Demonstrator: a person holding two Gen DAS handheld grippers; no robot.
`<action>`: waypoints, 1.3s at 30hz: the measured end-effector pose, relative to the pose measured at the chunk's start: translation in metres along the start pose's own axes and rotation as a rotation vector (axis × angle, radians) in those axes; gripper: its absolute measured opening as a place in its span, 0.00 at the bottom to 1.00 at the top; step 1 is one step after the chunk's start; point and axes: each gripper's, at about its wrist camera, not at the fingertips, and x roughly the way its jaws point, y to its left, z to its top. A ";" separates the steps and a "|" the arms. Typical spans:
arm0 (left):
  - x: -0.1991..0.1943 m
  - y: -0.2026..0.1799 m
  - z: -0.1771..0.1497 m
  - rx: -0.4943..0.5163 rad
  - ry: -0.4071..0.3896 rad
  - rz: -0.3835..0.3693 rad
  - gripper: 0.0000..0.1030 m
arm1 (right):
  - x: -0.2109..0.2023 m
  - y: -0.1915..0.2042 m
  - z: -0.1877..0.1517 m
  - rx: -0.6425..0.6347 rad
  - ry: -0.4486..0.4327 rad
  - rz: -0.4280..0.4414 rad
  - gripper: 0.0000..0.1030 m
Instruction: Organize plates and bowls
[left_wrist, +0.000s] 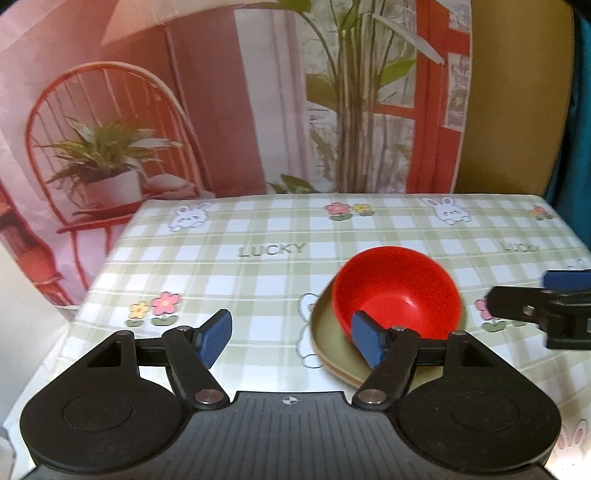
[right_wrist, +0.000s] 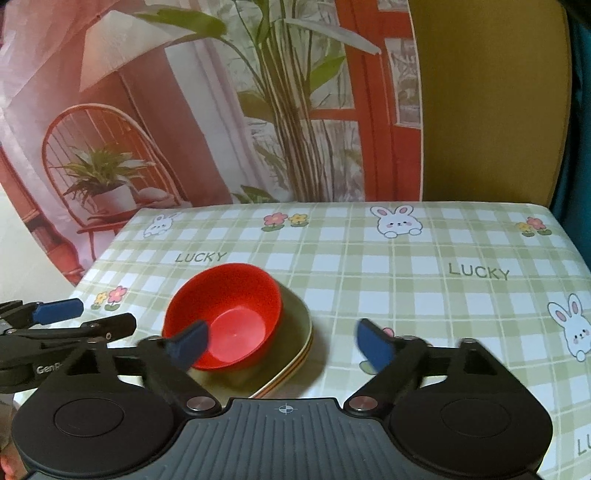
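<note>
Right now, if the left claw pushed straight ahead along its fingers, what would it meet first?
Most likely the checked tablecloth: the open left claw points down at bare cloth. The red plastic bowl on the stacked green plates sits off to its right; depth is unclear.

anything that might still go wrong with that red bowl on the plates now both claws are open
1. The red bowl sits off-centre on the stacked plates, toward one side, so a bump could tip or slide it.
2. The right claw and left claw hang open right beside the bowl; a careless pull-back might clip its rim.
</note>
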 end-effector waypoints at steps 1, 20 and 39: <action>-0.001 0.000 0.000 0.003 -0.002 0.015 0.74 | -0.002 0.001 -0.001 -0.005 0.000 0.000 0.89; -0.020 0.006 -0.009 -0.046 -0.045 0.042 0.78 | -0.022 0.002 -0.004 -0.016 -0.032 -0.037 0.95; -0.128 0.010 0.053 -0.050 -0.298 0.092 0.78 | -0.132 0.029 0.057 -0.107 -0.306 -0.076 1.00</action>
